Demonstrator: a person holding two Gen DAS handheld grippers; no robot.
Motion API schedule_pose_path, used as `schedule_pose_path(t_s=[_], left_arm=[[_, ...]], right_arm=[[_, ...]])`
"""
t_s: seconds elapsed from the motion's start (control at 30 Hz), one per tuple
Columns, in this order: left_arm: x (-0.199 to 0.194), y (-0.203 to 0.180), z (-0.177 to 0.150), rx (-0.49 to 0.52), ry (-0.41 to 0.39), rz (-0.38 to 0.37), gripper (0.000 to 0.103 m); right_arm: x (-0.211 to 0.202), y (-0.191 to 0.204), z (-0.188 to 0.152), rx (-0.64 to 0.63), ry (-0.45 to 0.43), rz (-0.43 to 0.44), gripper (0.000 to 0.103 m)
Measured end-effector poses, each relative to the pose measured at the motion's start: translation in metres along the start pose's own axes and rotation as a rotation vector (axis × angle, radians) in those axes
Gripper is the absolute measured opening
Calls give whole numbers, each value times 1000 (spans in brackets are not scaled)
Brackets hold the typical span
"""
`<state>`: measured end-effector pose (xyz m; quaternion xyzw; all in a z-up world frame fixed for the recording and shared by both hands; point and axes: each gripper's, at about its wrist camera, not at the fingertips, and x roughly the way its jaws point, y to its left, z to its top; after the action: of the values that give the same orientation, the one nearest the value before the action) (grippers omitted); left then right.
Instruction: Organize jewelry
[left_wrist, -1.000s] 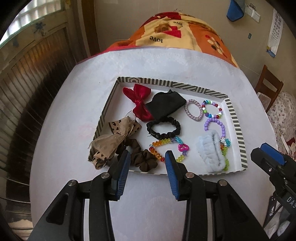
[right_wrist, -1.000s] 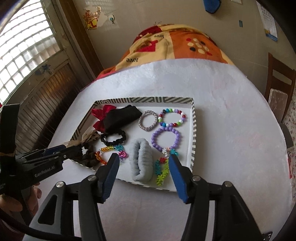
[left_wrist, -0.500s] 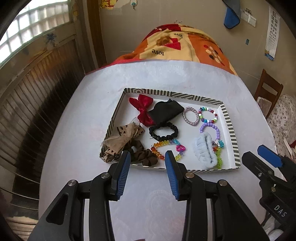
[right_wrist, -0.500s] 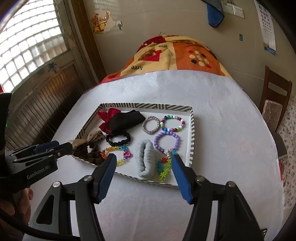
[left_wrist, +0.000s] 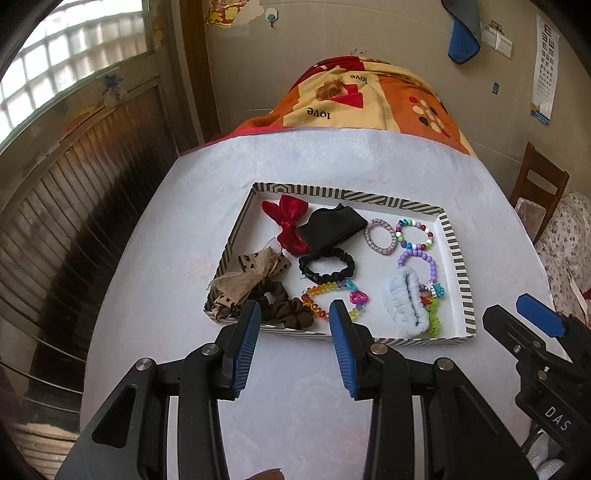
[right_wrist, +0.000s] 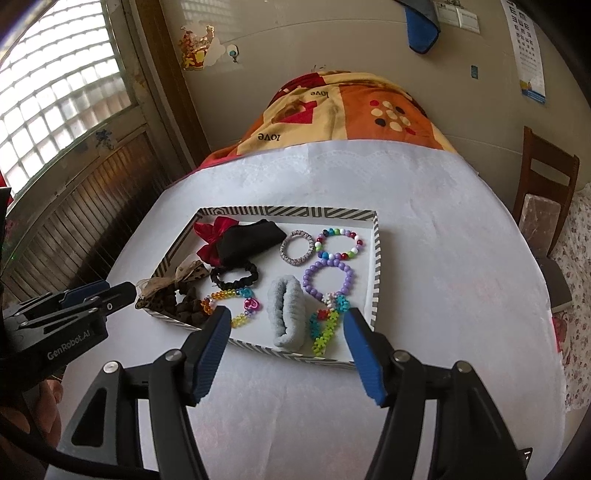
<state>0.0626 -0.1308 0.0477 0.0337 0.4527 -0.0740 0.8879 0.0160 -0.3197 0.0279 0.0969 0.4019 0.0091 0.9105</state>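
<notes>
A striped-rim white tray (left_wrist: 456, 254) (right_wrist: 376, 273) sits on the white-covered table. It holds a red bow (left_wrist: 286, 218), a black cloth piece (left_wrist: 332, 225), a black scrunchie (left_wrist: 327, 266), a leopard bow (left_wrist: 247, 275), a brown scrunchie (left_wrist: 284, 304), a light blue scrunchie (left_wrist: 406, 301) (right_wrist: 288, 314) and several bead bracelets (right_wrist: 328, 277). My left gripper (left_wrist: 293, 314) is open and empty, held back from the tray's near edge. My right gripper (right_wrist: 288, 325) is open and empty, also short of the near edge.
The table (right_wrist: 443, 258) has an orange patterned cloth (left_wrist: 369, 99) at its far end. A wooden chair (right_wrist: 546, 184) stands to the right. A wooden wall and window lie to the left (right_wrist: 55, 110). Each gripper shows in the other's view (left_wrist: 535, 343) (right_wrist: 66, 314).
Both grippers have pulled back and up from the tray, so it looks smaller and farther. Both stay open and empty. The tray contents have not moved.
</notes>
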Motion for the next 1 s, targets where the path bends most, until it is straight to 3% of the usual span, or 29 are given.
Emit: schedule_pose_path(t_s=[1.0], left_arm=[[6,-1,3,4,5,4,16]], right_arm=[[11,4,4,3,20,-20,71]])
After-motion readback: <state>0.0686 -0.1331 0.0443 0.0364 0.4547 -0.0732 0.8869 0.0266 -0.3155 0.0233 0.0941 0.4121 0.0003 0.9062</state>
